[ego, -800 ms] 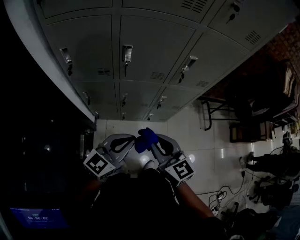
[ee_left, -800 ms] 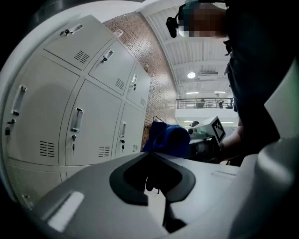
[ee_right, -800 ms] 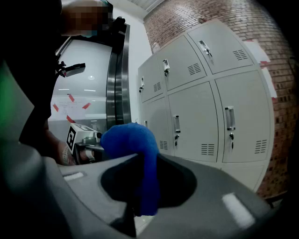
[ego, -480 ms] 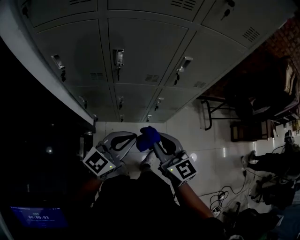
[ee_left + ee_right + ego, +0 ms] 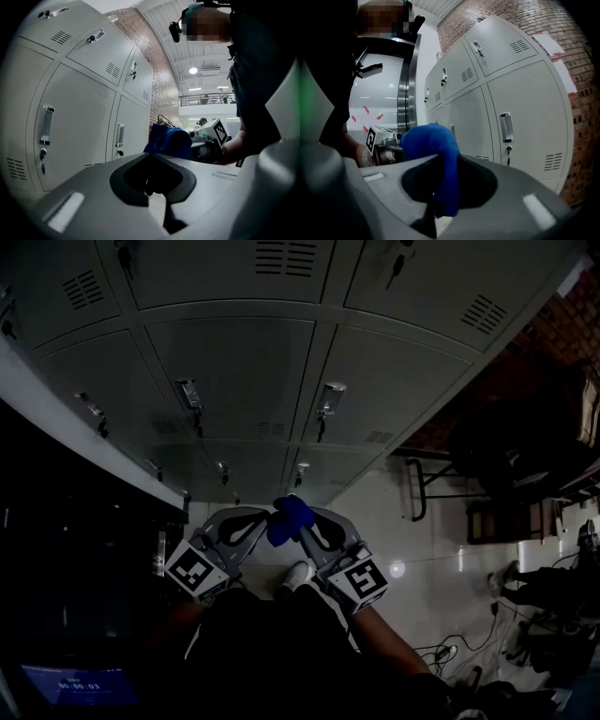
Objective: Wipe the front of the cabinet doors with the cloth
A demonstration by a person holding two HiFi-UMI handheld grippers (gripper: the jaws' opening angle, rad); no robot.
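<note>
The cabinet doors (image 5: 244,371) now loom larger in the head view than a moment ago, and their handles (image 5: 190,393) have slid down toward the middle. Both grippers keep their spot low in the centre. The right gripper (image 5: 306,526) is clamped on the blue cloth (image 5: 289,517), which bulges out of the jaws in a bunched lump, with a tail hanging down between them. The left gripper (image 5: 262,519) sits just beside it, jaws pressed together and nothing in them. Its tip is near the cloth, but I can't tell whether they touch. The cloth is up in the air, clear of the grey doors, over the pale tiled floor (image 5: 412,521). Each door carries an upright handle and a small vent.
</note>
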